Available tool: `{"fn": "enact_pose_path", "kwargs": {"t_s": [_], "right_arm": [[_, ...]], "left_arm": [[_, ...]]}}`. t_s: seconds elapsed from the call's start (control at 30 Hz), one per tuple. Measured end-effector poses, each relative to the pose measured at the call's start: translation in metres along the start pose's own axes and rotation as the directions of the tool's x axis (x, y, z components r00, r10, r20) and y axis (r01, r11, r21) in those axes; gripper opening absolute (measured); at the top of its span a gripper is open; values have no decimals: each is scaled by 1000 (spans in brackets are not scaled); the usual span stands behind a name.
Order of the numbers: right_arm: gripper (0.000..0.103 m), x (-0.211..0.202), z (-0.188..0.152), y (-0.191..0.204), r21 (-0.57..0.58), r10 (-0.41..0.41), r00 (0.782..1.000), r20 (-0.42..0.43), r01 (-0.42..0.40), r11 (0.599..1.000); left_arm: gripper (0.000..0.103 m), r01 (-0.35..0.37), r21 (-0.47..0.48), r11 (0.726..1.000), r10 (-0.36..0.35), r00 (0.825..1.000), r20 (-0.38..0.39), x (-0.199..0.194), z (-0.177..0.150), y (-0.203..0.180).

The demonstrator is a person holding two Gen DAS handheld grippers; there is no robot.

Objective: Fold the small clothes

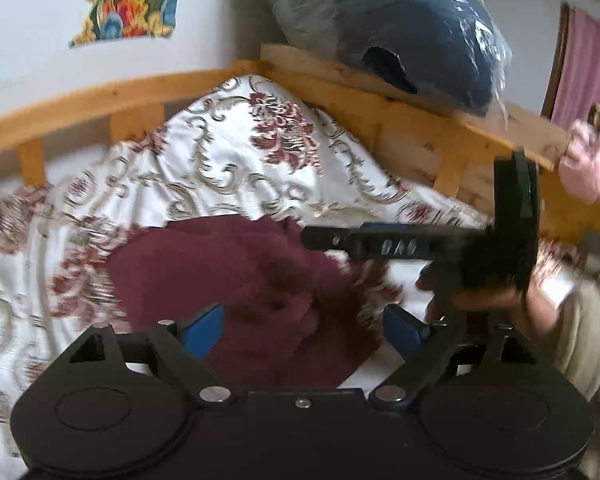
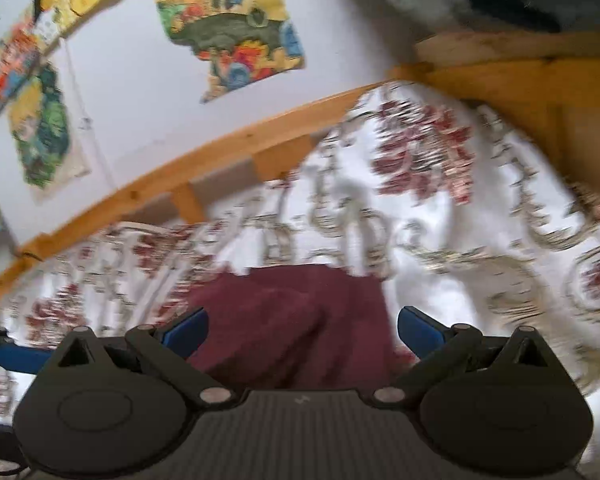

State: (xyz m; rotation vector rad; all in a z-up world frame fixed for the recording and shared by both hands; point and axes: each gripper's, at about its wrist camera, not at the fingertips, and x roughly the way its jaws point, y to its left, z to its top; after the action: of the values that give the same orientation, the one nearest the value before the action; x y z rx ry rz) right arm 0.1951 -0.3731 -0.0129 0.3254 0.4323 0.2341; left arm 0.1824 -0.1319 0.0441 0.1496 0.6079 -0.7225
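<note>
Floral bedspread (image 1: pixel 228 168), maroon garment (image 1: pixel 236 280) between open left tool (image 1: pixel 304 330)

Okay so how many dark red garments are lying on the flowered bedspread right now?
1. A single maroon fleecy garment lies crumpled on the white floral bedspread, in front of both open grippers, left gripper and right gripper. More could be hidden outside these blurred views.
</note>
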Motion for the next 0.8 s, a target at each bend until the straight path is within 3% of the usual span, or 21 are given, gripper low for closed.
{"fn": "enact_pose_path", "kwargs": {"t_s": [0.1, 0.2, 0.4, 0.5, 0.67, 0.7, 0.77, 0.8], "right_arm": [[103, 8, -5, 3, 51, 90, 996, -20, -89, 995], [103, 19, -10, 5, 93, 125, 991, -50, -120, 988], [92, 38, -16, 2, 105, 53, 995, -84, -44, 993], [75, 46, -17, 0, 112, 31, 996, -82, -22, 993], [41, 50, -18, 5, 57, 2, 997, -83, 3, 998], [37, 51, -18, 6, 45, -5, 997, -83, 9, 999], [16, 50, -18, 10, 12, -20, 997, -74, 21, 1000], [15, 49, -17, 11, -3, -25, 998, -65, 24, 1000]], "left_arm": [[92, -97, 72, 993, 95, 995, 24, -2, -18, 2], [91, -158, 76, 984, 157, 987, 25, 7, -36, 9], [77, -134, -20, 991, 134, 991, -14, 27, -59, 27], [65, -156, -6, 988, 156, 988, 6, 28, -58, 27], [51, -132, -25, 991, 133, 991, 16, 27, -62, 29], [50, -131, -18, 991, 131, 991, 17, 27, -63, 27], [47, -127, 4, 992, 127, 992, 21, 27, -63, 23], [46, -122, 8, 993, 122, 992, 23, 26, -64, 22]]}}
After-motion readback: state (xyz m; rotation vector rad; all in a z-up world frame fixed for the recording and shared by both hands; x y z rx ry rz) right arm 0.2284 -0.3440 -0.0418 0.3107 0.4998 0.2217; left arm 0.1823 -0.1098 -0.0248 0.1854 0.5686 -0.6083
